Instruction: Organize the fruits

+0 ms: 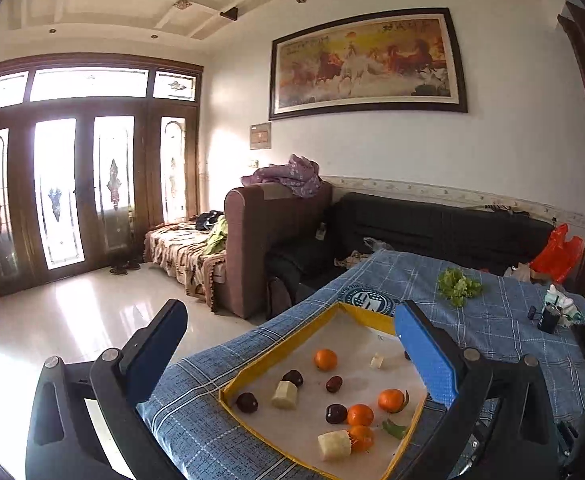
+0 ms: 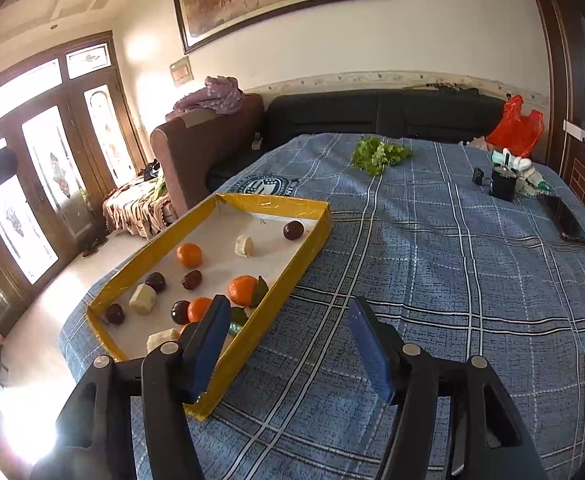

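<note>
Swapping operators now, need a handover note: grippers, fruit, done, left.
Left gripper: open, empty, above the tray's left side.
Right gripper: open, empty, over the blue plaid cloth beside the tray.
Yellow-rimmed tray: oranges, dark red fruits and pale cut chunks, all mixed.
Lettuce lies outside on the cloth.
Done: no grouping visible.
Left: sort by kind.

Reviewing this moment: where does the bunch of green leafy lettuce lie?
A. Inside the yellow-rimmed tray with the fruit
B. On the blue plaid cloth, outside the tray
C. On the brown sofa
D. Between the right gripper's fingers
B: the lettuce lies on the blue plaid cloth, well beyond the far end of the yellow-rimmed tray, and the open right gripper holds nothing.
</note>
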Available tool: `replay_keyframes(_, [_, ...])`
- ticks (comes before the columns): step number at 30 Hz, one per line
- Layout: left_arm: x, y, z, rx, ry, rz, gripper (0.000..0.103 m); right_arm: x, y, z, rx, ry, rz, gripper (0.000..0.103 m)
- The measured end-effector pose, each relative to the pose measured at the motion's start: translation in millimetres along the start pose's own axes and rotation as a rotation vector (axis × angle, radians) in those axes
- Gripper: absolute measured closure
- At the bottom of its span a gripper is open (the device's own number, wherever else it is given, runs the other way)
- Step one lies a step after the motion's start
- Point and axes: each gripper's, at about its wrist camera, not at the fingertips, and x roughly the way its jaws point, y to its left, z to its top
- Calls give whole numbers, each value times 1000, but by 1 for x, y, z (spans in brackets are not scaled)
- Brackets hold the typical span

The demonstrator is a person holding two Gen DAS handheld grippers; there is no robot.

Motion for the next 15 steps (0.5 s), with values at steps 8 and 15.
replay_keyframes(8, [1, 11, -1, -57, 49, -5, 0, -11, 8, -9, -32, -17, 25, 27])
replay_keyframes(15, [16, 7, -9, -46, 120, -12, 0, -5, 15, -15, -69, 2, 22, 25])
